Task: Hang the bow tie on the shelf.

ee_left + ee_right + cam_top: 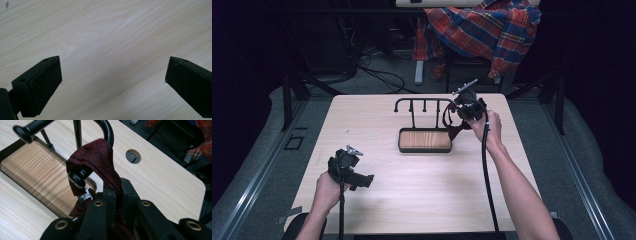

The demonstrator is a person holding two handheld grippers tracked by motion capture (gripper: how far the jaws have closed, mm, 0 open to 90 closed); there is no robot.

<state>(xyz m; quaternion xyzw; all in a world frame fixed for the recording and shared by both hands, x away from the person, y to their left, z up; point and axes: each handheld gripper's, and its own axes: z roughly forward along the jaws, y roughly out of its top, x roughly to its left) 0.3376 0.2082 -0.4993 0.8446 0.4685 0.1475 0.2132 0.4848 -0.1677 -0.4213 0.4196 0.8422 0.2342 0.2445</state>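
On the wooden table [412,200], the right gripper [460,111] sits at a black rack [424,125] with a wooden base, while the left gripper [364,181] hovers near the front-left edge.

Right gripper view: lower end of the cloth [100,160] hidden behind the right gripper [119,195] body; rack [75,135] top cut off by the upper edge. Left gripper view: both jaws of the left gripper [112,82] cut off at the bottom. High view: cloth too small and dark to make out; plaid shirt [484,27] cropped at top.
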